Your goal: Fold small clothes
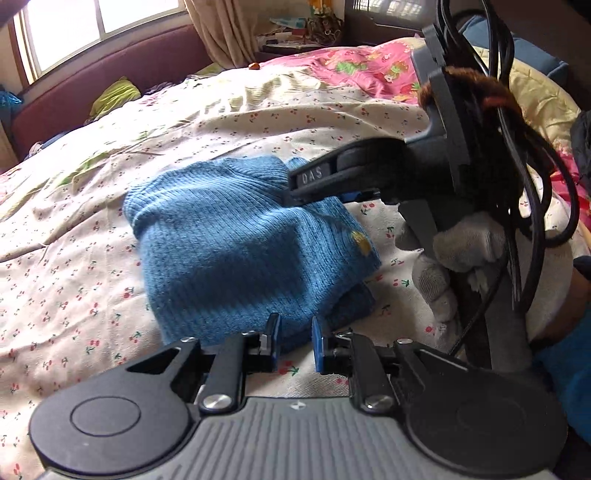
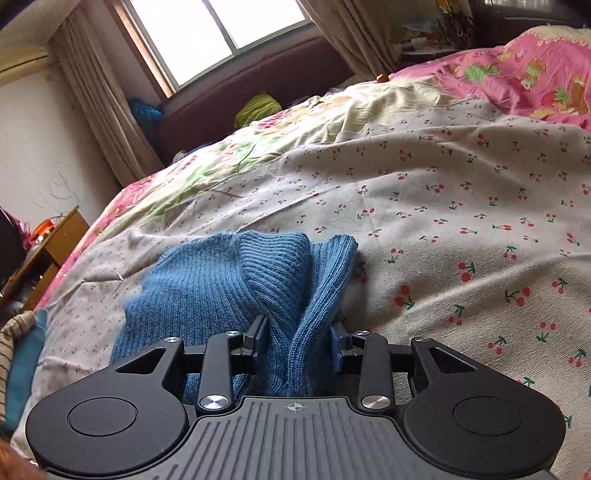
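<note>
Closest in the left wrist view, the left gripper (image 1: 294, 345) hangs just above the bedsheet (image 1: 74, 280) with its blue pads drawn close together and only a narrow gap left, nothing between them. Just beyond its tips lies the blue knit garment (image 1: 236, 251), a ribbed wool piece folded into a thick bundle with a small yellow mark at its right edge. Its long axis runs from the near right corner up toward the far left, the rounded folded end pointing toward the window side.

In the right wrist view, the right gripper (image 2: 298, 341) sits at the garment's (image 2: 221, 280) near edge, jaws about half apart, with two upright ribbed folds standing between the pads; whether the pads still press the cloth is not clear. A gloved hand (image 1: 454, 254) holds this gripper, black cables (image 1: 517, 155) trailing behind it.

Farther off, a pink printed quilt (image 2: 524, 77) crosses the bed, then a dark red headboard (image 2: 236, 92), curtains (image 2: 92, 107) and a bright window (image 2: 221, 33).
</note>
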{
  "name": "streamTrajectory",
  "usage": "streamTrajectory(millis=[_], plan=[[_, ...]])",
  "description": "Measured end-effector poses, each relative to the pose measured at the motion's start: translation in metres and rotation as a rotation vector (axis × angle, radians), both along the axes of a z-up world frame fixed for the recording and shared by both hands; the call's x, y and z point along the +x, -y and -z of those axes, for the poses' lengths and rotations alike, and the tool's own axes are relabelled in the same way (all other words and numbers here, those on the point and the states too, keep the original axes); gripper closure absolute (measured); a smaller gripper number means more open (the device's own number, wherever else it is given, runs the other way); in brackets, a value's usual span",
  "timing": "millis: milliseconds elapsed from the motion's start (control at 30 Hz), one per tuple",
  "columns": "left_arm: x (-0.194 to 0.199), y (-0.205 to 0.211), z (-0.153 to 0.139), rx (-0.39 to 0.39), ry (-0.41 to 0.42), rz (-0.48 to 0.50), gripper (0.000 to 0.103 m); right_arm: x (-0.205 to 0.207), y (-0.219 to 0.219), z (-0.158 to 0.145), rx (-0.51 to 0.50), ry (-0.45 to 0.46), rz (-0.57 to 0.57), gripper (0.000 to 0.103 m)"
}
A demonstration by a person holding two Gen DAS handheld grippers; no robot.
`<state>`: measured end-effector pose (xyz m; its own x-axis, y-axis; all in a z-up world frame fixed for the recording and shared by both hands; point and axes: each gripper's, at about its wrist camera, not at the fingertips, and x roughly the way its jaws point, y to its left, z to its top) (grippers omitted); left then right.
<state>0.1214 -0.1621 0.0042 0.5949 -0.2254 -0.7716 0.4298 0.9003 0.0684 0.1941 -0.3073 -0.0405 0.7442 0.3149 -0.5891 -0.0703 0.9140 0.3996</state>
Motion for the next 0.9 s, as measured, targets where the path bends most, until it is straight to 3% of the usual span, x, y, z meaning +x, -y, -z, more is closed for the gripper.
streamTrajectory(millis=[300, 567, 767, 900], plan=[[0.016, -0.018, -0.014, -0.001, 0.020, -0.075, 0.074, -0.004, 0.000, -0.001, -0.022, 0.000, -0.003, 0.069], [0.089, -0.028, -0.016, -0.030, 0.038, -0.194, 0.074, -0.018, 0.005, -0.006, -0.010, -0.005, -0.007, 0.069], [0.140, -0.009, -0.007, -0.016, 0.045, -0.183, 0.074, -0.048, 0.010, -0.008, 0.007, -0.009, -0.016, 0.069], [0.164, 0.004, 0.007, 0.006, 0.037, -0.173, 0.073, -0.052, 0.005, 0.001, -0.048, -0.033, -0.035, 0.069]])
